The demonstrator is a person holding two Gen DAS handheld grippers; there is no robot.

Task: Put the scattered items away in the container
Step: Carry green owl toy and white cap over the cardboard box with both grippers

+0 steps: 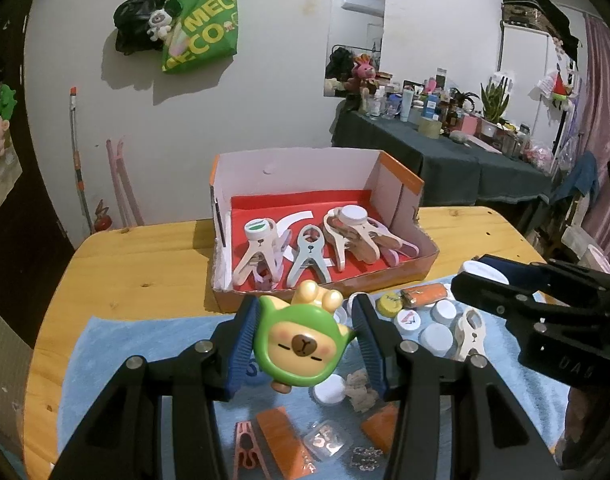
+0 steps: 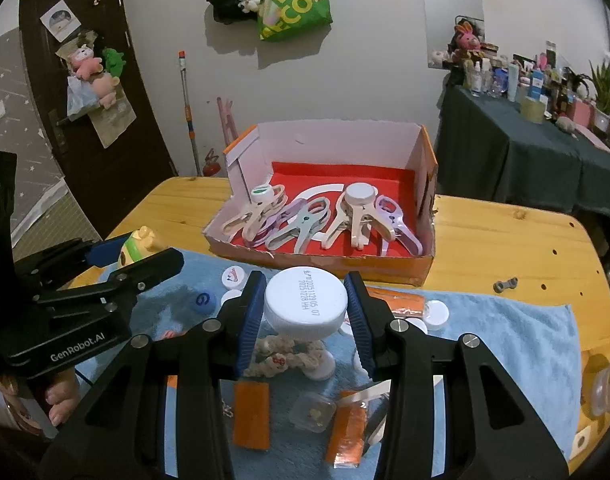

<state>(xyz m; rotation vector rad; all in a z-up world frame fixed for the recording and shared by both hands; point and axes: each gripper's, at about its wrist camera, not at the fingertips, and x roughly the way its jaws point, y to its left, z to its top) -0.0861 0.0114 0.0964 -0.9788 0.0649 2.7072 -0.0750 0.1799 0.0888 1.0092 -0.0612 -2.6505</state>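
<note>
My left gripper point(image 1: 305, 344) jaws grip the green toy point(image 1: 301, 350) above the blue towel point(image 1: 137, 340); my right gripper point(image 2: 305, 312) jaws grip a white cap point(image 2: 305, 300). The box point(image 1: 409, 270) of clips point(image 1: 309, 256) sits just beyond on the desk point(image 1: 145, 272)

Both wrist cameras look forward and down along their own black fingers, close over the blue towel point(image 1: 117, 344). Left view sits left, right view right; both share the orange cardboard box point(image 2: 421, 268) on the wooden table point(image 1: 145, 264) ahead.
</note>
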